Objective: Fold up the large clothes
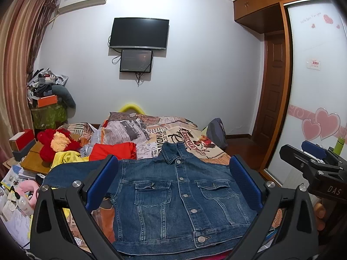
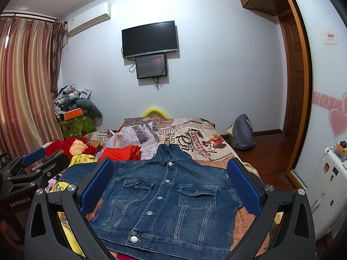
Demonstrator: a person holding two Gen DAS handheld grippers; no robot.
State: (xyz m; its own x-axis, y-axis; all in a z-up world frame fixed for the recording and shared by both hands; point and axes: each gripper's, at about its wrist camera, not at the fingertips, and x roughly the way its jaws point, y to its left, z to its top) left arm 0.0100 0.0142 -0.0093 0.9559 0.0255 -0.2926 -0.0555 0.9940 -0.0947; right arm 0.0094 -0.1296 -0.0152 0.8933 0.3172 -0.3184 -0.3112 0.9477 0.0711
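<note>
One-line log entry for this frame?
stage: pre-fold | denim jacket: flat on bed, buttoned | left tool: open, empty | right tool: open, empty

even, fairly bright indoor light, sharp focus, strong fisheye bending with dark vignetted corners.

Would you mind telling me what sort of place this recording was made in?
Most likely a home bedroom: a bed with a printed cover, where the denim jacket lies, a wall-mounted television, and a built-in wardrobe with sliding doors.

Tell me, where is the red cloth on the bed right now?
In both views the red cloth lies on the bed, behind the denim jacket at its left, beside the yellow cloth.
</note>
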